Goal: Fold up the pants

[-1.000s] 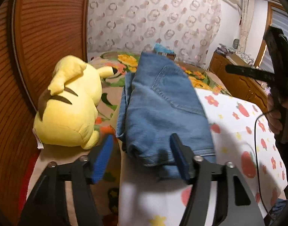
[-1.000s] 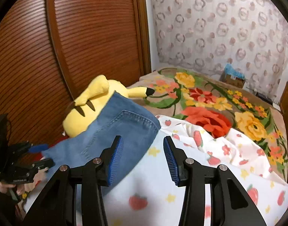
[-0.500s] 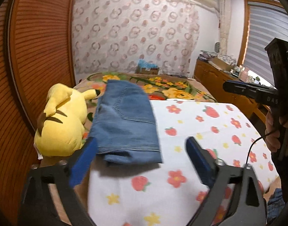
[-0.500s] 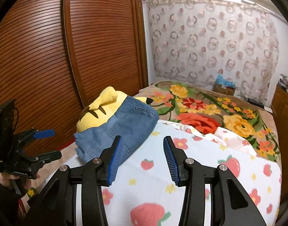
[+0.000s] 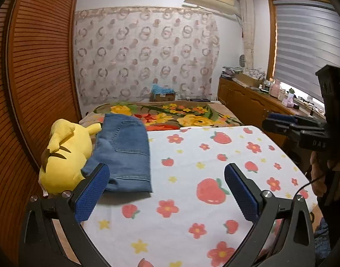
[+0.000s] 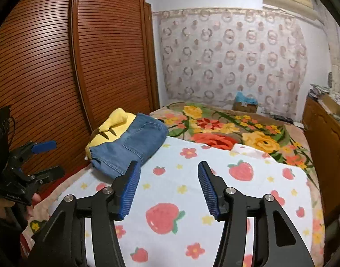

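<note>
Folded blue jeans at left of centre in the left wrist view, resting on the strawberry-print sheet of the bed and leaning against a yellow plush toy. Left gripper low in the frame, fingers spread wide, released, nothing between them. Right gripper at bottom centre of its own view, fingers opening, empty, jeans just beyond the left one. Floral blanket further back.

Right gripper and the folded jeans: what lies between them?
Only bare strawberry sheet lies between the empty, opening right gripper and the jeans, in the right wrist view.
</note>
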A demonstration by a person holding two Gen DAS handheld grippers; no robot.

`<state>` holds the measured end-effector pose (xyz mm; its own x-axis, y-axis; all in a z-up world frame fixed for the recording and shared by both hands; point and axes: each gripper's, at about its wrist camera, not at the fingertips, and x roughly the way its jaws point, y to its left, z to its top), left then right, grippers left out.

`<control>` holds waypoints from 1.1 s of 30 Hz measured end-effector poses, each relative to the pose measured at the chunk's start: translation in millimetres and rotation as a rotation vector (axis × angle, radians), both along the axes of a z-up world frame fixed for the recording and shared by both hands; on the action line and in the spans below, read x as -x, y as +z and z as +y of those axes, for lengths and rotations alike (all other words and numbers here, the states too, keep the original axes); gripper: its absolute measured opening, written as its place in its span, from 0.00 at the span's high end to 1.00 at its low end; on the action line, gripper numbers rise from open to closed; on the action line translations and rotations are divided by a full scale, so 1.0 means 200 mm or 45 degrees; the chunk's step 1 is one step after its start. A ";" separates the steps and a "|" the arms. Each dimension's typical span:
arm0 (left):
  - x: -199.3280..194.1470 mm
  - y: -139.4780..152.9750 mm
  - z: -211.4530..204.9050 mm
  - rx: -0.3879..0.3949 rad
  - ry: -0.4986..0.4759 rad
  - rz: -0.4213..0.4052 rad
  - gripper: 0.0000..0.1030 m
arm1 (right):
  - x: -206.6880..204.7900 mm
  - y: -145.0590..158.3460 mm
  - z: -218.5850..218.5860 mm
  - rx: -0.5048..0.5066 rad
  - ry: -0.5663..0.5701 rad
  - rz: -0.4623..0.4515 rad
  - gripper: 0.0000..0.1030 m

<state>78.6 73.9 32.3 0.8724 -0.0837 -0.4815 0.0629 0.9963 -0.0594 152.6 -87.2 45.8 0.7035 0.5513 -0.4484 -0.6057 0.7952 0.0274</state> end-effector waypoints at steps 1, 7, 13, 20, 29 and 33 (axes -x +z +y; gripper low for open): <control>0.01 0.01 -0.02 -0.004 -0.002 -0.005 0.00 | 0.03 0.00 -0.02 0.001 -0.011 0.000 0.42; 0.04 0.03 -0.16 -0.079 0.049 0.000 0.00 | 0.20 0.00 -0.10 -0.033 -0.086 0.001 0.40; 0.10 0.06 -0.28 -0.037 0.010 -0.041 0.00 | 0.40 0.03 -0.22 -0.059 -0.227 -0.034 0.40; 0.16 0.10 -0.38 -0.041 -0.007 -0.078 0.00 | 0.58 0.07 -0.24 -0.058 -0.348 -0.082 0.39; 0.17 0.11 -0.41 -0.043 0.007 -0.080 0.00 | 0.61 0.07 -0.18 -0.068 -0.374 -0.089 0.39; 0.18 0.11 -0.41 -0.041 0.016 -0.079 0.00 | 0.62 0.07 -0.17 -0.066 -0.380 -0.091 0.39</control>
<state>42.9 -8.6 54.4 0.9016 -0.0579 -0.4287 0.0527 0.9983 -0.0240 29.0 -122.1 59.3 0.8664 0.3369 -0.3685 -0.3479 0.9368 0.0385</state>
